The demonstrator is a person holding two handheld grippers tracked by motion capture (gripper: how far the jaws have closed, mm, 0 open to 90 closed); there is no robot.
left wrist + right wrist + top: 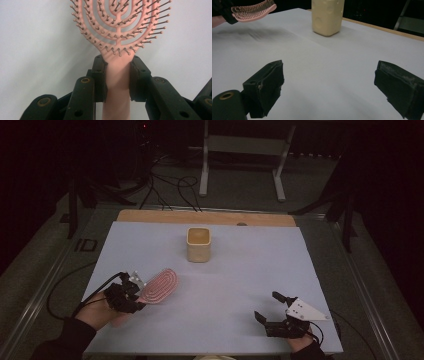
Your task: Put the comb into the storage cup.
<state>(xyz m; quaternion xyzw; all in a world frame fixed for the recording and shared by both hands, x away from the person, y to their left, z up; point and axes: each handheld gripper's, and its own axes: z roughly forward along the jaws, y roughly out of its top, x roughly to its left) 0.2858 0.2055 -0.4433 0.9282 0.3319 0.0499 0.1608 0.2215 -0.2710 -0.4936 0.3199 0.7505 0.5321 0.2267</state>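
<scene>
1. Left gripper [131,296] is closed tight on the thin neck of the pink plastic hairbrush [159,286], right under its round head. In the left gripper view the two black jaws press on both sides of the pink handle [117,82].
2. The brush is up off the white counter [240,285]. You can tell from the right gripper view, where the brush head [253,11] floats in the air and a soft shadow lies under it. Its bristles point up.
3. Right gripper [276,312] is wide open and holds nothing. It sits low near the front right of the counter, well apart from the brush.
4. A cream-coloured square cup with an open top [199,244] stands upright near the back middle of the counter. Nothing is inside it, as far as I can see.
5. So the picking up looks done. I think the brush goes into the cup next. That part is not done yet, because the brush and the cup are far from each other
</scene>
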